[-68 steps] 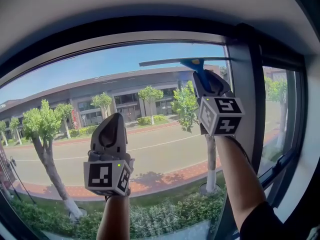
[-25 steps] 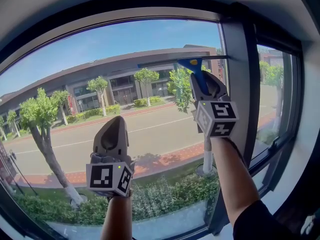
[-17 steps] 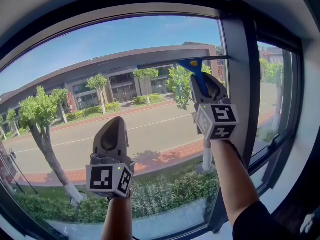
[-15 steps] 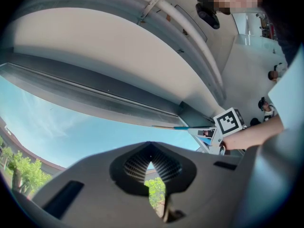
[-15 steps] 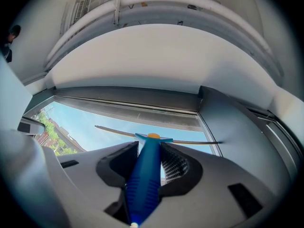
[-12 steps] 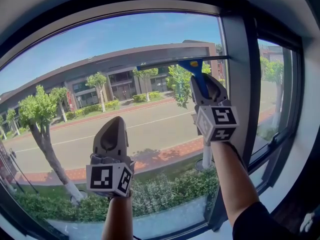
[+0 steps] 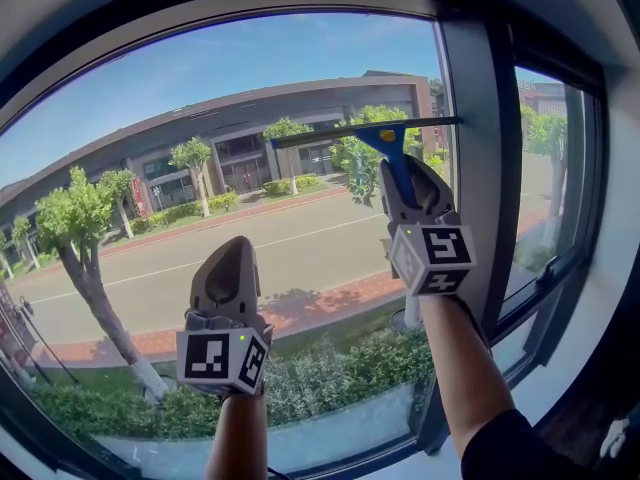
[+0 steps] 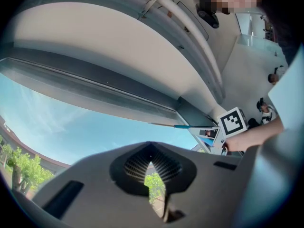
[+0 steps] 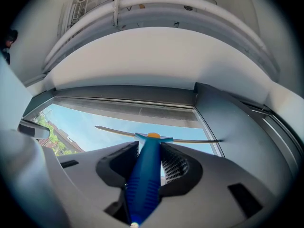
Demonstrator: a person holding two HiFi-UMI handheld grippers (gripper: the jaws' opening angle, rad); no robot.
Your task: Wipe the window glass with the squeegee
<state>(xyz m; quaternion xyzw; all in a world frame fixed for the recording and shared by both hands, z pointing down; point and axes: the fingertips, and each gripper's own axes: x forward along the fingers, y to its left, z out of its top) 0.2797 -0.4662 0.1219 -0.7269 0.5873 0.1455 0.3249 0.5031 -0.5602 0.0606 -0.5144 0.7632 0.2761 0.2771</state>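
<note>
- Right tongs [image 9: 150, 152]: jaws closed firmly on the blue handle [image 9: 144, 182] of the squeegee [image 7: 385, 140]. The handle runs straight out between the jaws.
- Blade [image 7: 340, 132]: it sits just beyond the tips of the right tongs and crosswise to them, lying on the window glass [image 7: 180, 198] in the upper part of the pane. Its right end reaches the frame post [image 7: 478, 168], which is just to the right of these tongs.
- Left tongs [image 8: 151, 164]: jaws drawn together to a thin slit, with nothing in them. They are raised before the glass, lower than the right tongs and well to their left, apart from the squeegee.
- Step in hand, as judged: a downward stroke along the right edge of the pane.
- Pressure: press the blade evenly so that both ends bear on the glass. A lifted end probably leaves a streak.
- Angle: tip the handle slightly away from the glass so the rubber edge trails.
- Path: draw straight down, with the blade's right end brushing the post so no strip is missed.
- Grip: hold the clamp steady, because a twisting handle would skew the blade.
- Left tongs: hold them away from the stroke path.
</note>
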